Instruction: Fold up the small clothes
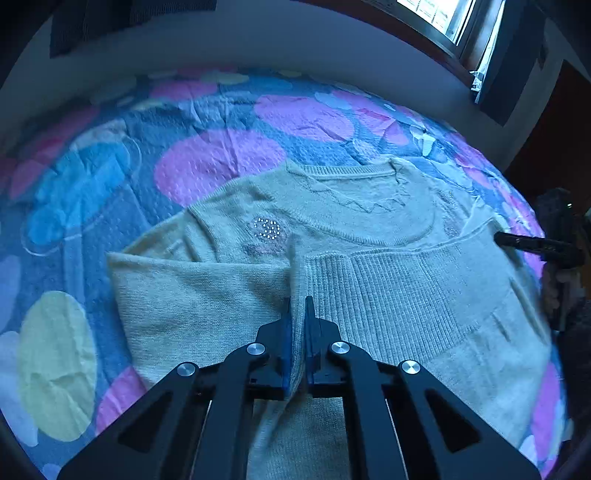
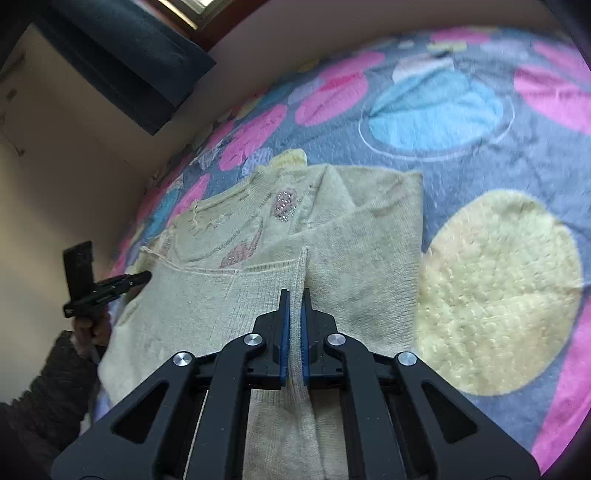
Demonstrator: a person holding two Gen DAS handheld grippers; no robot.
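A pale cream knit sweater lies on a bed, neckline at the far side, a rhinestone motif on its chest. Its bottom hem is folded up over the body. My left gripper is shut on a pinched ridge of the sweater's ribbed hem. The sweater shows in the right wrist view, where my right gripper is shut on a fold of the hem edge. The other gripper appears at the right edge of the left wrist view and at the left of the right wrist view.
The bed has a quilted cover with pink, blue and yellow circles. A pale wall runs along the bed's far side. A window with a dark curtain is above it.
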